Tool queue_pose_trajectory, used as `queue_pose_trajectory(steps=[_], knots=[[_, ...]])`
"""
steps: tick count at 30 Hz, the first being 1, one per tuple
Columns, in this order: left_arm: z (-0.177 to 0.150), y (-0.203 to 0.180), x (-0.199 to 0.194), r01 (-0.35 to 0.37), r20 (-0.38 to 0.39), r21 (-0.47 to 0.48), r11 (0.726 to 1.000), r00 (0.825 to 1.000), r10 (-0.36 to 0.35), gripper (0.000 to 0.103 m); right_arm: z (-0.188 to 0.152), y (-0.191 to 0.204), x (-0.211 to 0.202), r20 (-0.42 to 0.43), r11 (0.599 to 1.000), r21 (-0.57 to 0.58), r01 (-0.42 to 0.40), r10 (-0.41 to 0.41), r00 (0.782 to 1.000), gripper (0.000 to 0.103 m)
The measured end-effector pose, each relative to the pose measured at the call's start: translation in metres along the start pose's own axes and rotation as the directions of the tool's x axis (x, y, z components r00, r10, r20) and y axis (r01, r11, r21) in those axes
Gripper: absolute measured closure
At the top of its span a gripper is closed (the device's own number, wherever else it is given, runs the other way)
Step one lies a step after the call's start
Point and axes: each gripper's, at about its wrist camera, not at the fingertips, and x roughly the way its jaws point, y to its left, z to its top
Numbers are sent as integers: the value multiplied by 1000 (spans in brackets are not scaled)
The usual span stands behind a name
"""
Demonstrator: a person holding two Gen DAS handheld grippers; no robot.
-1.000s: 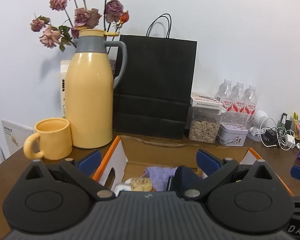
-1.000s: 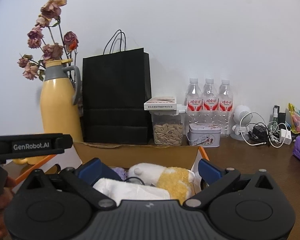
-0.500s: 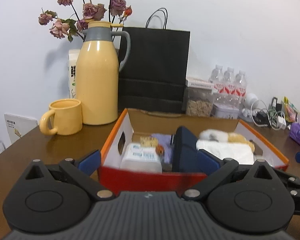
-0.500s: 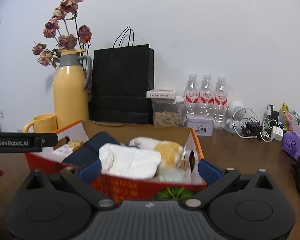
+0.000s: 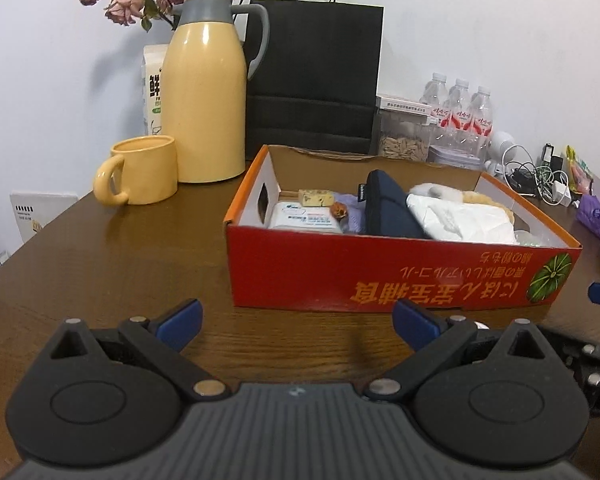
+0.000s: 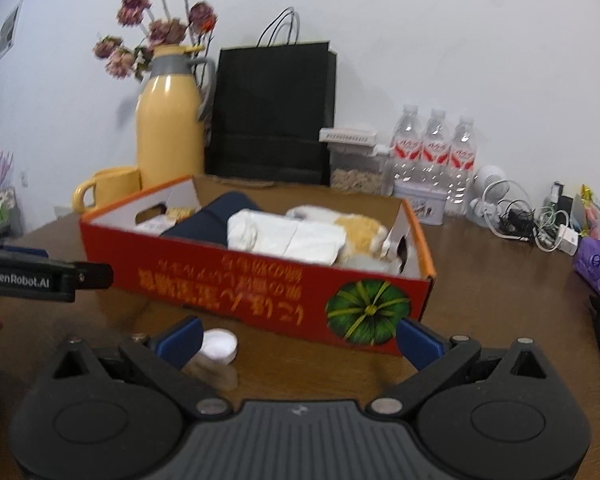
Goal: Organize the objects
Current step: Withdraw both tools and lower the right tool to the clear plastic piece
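Partly hidden: white cap (image 6: 219, 344) behind right gripper's (image 6: 298, 334) fingers (image 6: 180, 336); blurred.

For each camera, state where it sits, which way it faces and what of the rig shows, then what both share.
Left wrist: on the left gripper, low over the brown table, facing the red box and wall; own open blue-tipped fingers show.
Right wrist: on the right gripper, facing the box's pumpkin-print corner; own open fingers, the left gripper's side and a white-capped jar show.
Shared: box, yellow thermos, black paper bag, three water bottles.
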Motion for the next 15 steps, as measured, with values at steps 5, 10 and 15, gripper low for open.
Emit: queue_pose_trajectory(steps=[5,10,15], knots=[[-4,7,-2,13,-7,-11,1000,1000,-13,0,-6,11,5,-62,999,-34,-38,36,997,6],[-6,11,-1,34,-13,-33,999,999,-35,0,-6,18,14,-119,994,-26,-107,104,987,21],[-6,13,-1,47,-15,-41,998,999,-47,0,-4,19,28,-171,989,5,-149,148,974,42]])
